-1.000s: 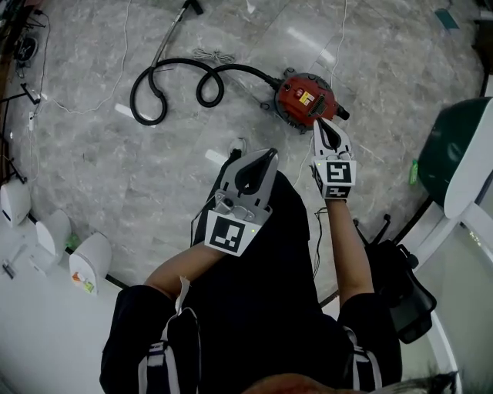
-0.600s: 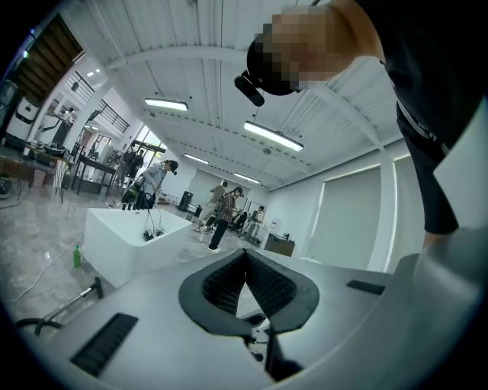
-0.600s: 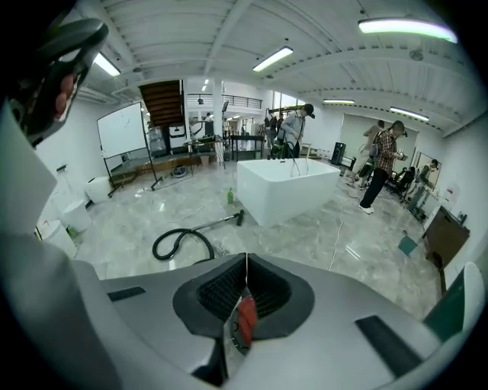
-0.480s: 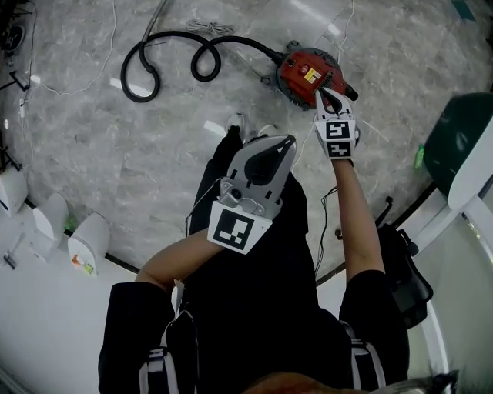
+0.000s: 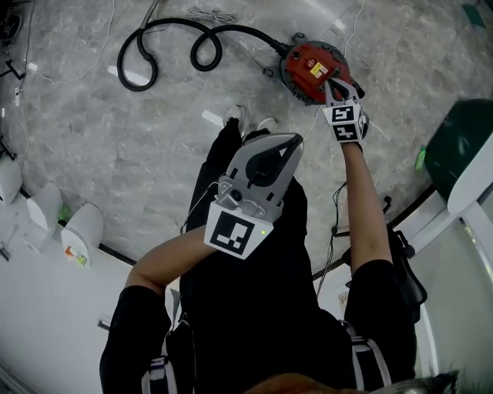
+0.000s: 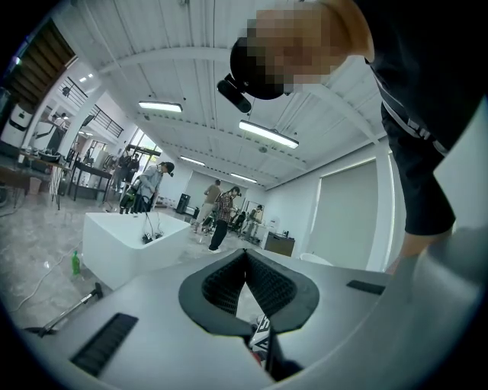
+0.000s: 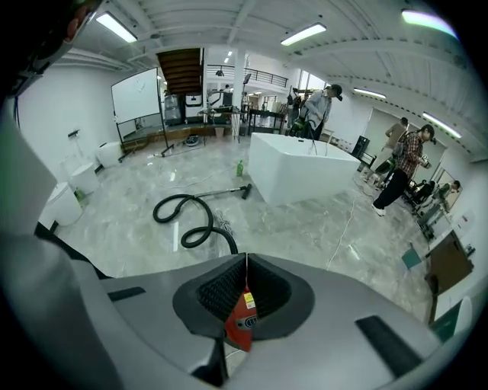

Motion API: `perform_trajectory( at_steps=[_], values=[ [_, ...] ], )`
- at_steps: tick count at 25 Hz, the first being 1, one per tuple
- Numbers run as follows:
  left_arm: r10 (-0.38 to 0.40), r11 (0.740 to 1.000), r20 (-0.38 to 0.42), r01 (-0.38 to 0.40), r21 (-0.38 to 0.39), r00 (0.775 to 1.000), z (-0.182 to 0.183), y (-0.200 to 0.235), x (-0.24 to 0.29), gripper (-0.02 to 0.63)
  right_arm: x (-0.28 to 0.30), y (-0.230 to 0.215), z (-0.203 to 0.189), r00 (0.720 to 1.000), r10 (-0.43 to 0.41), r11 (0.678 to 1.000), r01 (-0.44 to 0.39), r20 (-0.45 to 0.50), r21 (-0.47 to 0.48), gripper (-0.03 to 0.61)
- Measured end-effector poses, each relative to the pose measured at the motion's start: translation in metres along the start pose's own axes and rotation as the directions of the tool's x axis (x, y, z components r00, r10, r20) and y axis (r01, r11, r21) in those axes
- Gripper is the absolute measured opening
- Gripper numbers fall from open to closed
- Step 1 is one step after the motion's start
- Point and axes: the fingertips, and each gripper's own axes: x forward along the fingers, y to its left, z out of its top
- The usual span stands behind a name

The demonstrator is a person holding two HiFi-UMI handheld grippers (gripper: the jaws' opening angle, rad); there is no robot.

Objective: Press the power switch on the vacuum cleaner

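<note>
I record the left gripper [image 5: 291, 141] and right gripper [image 5: 330, 85] as grey shells with black ribbed pads [image 6: 217, 288]. Each carries a cube [image 5: 233, 232] of black-and-white square markers. The left one shows a green light [image 5: 264, 232]. The wearer has black short sleeves [image 5: 135, 308] and black trousers [image 5: 219, 165].

Open workshop hall with a grey marbled floor [image 7: 320, 221]

The hall is lit by strip lights [image 7: 303, 33] set in a white ceiling [image 7: 229, 15]. A white block counter [image 7: 297, 171] is placed mid-floor, with a small green bottle [image 7: 239, 168] stood just beside it. A whiteboard [image 7: 136, 95] and a dark staircase [image 7: 183, 70] are seen at the far side, and several people [image 7: 402, 164] are gathered near the counter.
</note>
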Motion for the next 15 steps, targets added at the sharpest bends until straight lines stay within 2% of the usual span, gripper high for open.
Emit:
perform_trajectory(
  at_steps=[3,8,15],
  values=[
    [0.001,1.0,-0.002,-0.001,0.007,1.0,-0.011,0.004,0.002,0.018,0.029,0.001,-0.011,0.998,0.038,0.999,-0.039,-0.04,-0.011,0.02],
    [0.019,1.0,-0.016,-0.019,0.002,1.0,-0.03,0.014,0.002,0.018,0.065,0.008,-0.034,0.993,0.081,0.996,-0.076,-0.083,0.056,0.02],
    [0.051,0.999,-0.02,-0.051,-0.012,0.998,-0.055,0.027,0.011,0.018,0.102,0.008,-0.056,0.993,0.057,0.998,-0.055,-0.099,0.027,0.02]
  ],
)
